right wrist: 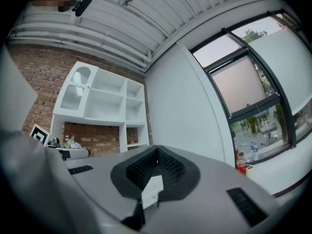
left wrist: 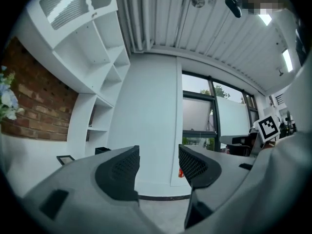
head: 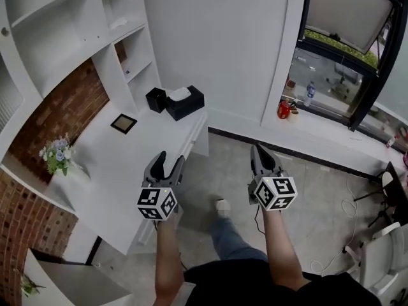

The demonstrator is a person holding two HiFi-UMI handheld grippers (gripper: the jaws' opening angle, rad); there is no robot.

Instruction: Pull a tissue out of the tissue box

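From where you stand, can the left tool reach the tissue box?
Probably not yet: the left tool is open but short of the tissue box at the far end of the desk; nothing blocks the way.

Head view looks down; both gripper views face the window (head: 335,69).

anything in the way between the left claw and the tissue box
Nothing visible. The left claw, jaws apart, hangs by the near edge of the desk, and only bare white top lies between it and the tissue box. The black container sits beside the box, off the line.
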